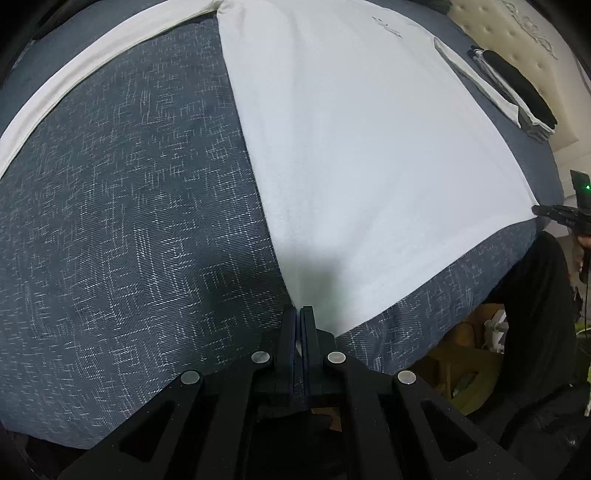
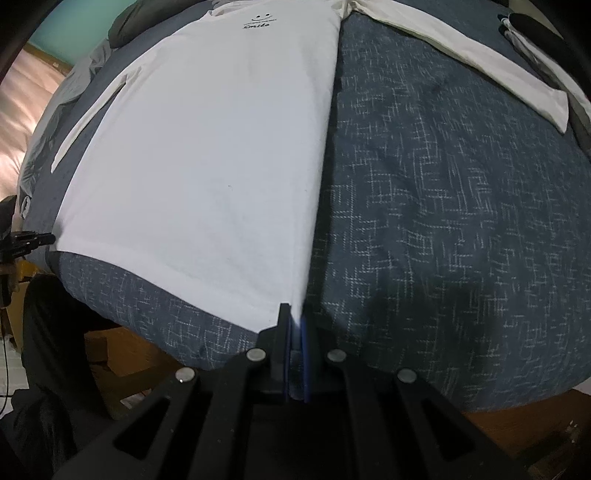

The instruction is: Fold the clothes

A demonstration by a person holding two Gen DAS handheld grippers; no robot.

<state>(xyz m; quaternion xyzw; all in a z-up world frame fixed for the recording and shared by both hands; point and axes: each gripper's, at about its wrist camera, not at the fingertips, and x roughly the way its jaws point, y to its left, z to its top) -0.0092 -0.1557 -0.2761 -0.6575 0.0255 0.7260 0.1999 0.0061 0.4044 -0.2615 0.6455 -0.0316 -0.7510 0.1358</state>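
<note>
1. White long-sleeve shirt spread flat on blue patterned bedspread, hem twd near bed edge, both sleeves out to the sides.
2. Left gripper clenched on shirt's bottom-left hem corner; right gripper clenched on bottom-right corner, cloth pinched betw blue pads. Both point steeply down at the bed.
3. Bedspread: dark blue w/ white crosshatch, mostly smooth, wide bare stretches either side of shirt body.
4. Near bed edge just below hem; wooden bed frame and floor clutter under it. Person's dark trouser leg close against that edge.
5. Left view only: tufted cream headboard at far right, folded stack of dark and white clothes near it, beside sleeve cuff.
6. Right view only: "Smile" print on chest, teal wall, pinkish cloth beyond far bed edge, grey rumpled fabric by shirt's other sleeve.
</note>
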